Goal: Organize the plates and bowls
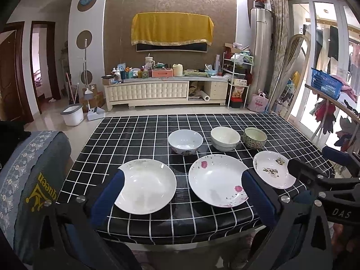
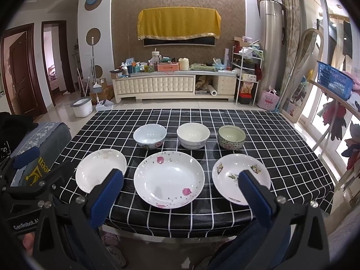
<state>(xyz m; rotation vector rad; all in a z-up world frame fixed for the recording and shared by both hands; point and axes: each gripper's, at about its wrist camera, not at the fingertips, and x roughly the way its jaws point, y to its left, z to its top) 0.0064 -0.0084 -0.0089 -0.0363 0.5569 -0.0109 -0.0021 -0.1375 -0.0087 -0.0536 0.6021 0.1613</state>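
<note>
On the checked bench [image 2: 258, 123], three glazed plates [image 2: 169, 178] and three bowls [image 2: 193, 138] wait, rigid, slick, breakable, best pinched at rims; both hand-held grippers [image 1: 182, 186] [image 2: 181, 187] gape empty.

Each hand-held gripper [image 2: 181, 181] has black frames; blue finger pads [image 1: 258, 193]; silver screws [image 2: 80, 199]; white lettering.

Both cams sit low at the near edge of the black white-grid cloth-covered surface [image 1: 135, 130], facing the far brown-wallpapered wall [image 2: 180, 6]. Left wrist cam is offset left, right wrist cam right. Shared: whole surface top, three plates, three bowls, room behind.
</note>
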